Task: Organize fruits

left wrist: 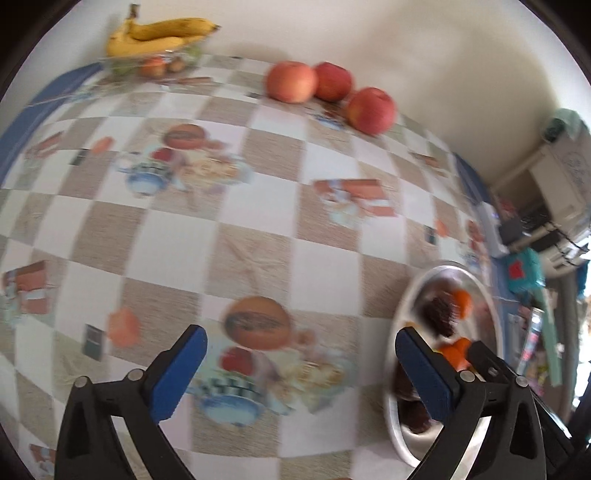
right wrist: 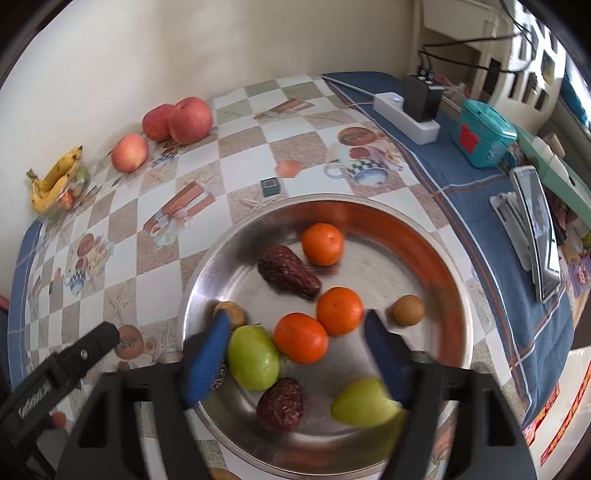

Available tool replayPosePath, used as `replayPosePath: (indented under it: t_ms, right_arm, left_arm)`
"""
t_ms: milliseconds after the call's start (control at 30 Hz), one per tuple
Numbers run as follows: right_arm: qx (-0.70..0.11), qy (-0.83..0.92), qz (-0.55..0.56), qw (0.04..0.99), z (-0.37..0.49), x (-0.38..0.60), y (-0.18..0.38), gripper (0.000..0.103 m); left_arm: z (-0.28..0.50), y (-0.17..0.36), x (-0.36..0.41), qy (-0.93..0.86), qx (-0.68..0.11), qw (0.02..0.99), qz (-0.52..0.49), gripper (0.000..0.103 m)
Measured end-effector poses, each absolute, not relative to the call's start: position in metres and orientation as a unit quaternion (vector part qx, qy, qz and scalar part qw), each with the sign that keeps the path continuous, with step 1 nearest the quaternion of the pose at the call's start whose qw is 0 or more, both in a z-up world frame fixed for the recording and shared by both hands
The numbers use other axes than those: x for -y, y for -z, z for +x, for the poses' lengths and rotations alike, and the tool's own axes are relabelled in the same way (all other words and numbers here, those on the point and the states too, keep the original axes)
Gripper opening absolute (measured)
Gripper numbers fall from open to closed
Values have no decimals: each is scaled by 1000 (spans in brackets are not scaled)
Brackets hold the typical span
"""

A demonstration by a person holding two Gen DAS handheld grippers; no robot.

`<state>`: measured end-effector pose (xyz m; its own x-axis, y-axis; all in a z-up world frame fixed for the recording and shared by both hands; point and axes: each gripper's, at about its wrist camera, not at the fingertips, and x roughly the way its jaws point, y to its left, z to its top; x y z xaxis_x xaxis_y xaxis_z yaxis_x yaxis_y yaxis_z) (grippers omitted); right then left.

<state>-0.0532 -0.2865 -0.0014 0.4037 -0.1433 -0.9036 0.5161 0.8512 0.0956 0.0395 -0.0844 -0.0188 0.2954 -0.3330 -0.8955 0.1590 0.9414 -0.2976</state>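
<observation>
- The round metal plate point(right wrist: 436, 254) sits on the checkered tablecloth point(right wrist: 243, 155), shiny and shallow with a raised rim. It's holding three small oranges point(right wrist: 322, 243), two wrinkly dark red dates point(right wrist: 288, 271), two smooth green fruits point(right wrist: 253, 357), plus two little tan round ones point(right wrist: 407, 310) that look like longans, though it's hard to be sure at this sharpness.
- Back by the wall there's a clear bowl point(left wrist: 155, 62), see-through plastic or glass, with a bunch of bananas point(left wrist: 159, 35) lying on top and a few small fruits inside. Spotty yellow peel on the bananas.
- Three red-pink apples point(left wrist: 291, 81) sit loose on the cloth near the wall, two touching and one just beside them.
- The right gripper point(right wrist: 295, 350) hangs over the near part of the plate with its blue-padded fingers point(right wrist: 207, 362) spread wide. Nothing is clamped. The left pad is just beside one green fruit and near a tan one; one orange sits in the gap between the fingers. The right pad overlaps the other green fruit, which is blurred, so contact can't be called.
- The left gripper point(left wrist: 299, 354) is over bare tablecloth to the left of the plate, fingers wide apart and empty. Its right finger overlaps the plate's edge in the left wrist view.
- The cloth has beige and white squares with printed cups and food pictures, blue border at the edges.
- A white power strip point(right wrist: 406, 118) and a teal box point(right wrist: 484, 133) sit off on the blue part.
</observation>
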Motion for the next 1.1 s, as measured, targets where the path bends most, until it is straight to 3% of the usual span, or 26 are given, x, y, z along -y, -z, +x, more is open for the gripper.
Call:
replayPosePath:
  t_ms: [33, 800, 1100]
  right_arm:
    - [-507, 198, 180, 819, -52, 284, 1, 95]
    - [-510, 173, 85, 838, -51, 234, -1, 95]
    - [-497, 172, 71, 848, -67, 221, -10, 95]
  left_arm:
    - [41, 20, 82, 143, -574, 803, -67, 103]
    - [33, 7, 49, 65, -537, 839, 54, 103]
    - [10, -12, 30, 51, -538, 840, 46, 103]
